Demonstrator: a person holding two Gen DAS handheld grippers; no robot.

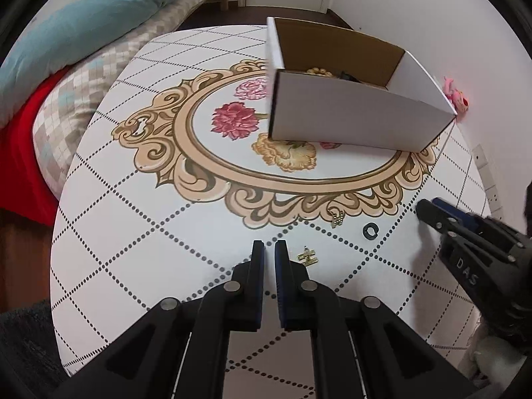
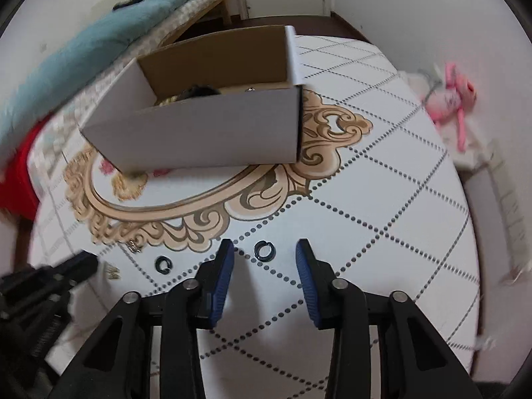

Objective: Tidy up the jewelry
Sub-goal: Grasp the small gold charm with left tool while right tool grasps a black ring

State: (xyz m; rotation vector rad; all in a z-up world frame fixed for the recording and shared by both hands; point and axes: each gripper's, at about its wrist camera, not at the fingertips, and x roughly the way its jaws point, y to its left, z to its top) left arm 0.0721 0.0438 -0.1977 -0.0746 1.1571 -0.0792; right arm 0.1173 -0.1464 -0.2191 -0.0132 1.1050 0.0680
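A white cardboard box point(image 1: 359, 116) stands on the patterned round table point(image 1: 166, 226), with beads and dark jewelry inside; it also shows in the right wrist view point(image 2: 212, 133). My left gripper point(image 1: 269, 249) is shut and empty, just left of a gold earring point(image 1: 307, 256). Another gold earring point(image 1: 336, 218) and a black ring point(image 1: 371, 231) lie beyond. My right gripper point(image 2: 264, 252) is open, its fingers on either side of a second black ring point(image 2: 262, 251). The first black ring point(image 2: 162, 263) and the gold pieces point(image 2: 112, 271) lie to its left.
A bed with a teal blanket point(image 1: 86, 23) and a red sheet borders the table's left side. A pink plush toy point(image 2: 454, 96) hangs by the wall on the right. The right gripper point(image 1: 472, 232) shows at the left view's right edge.
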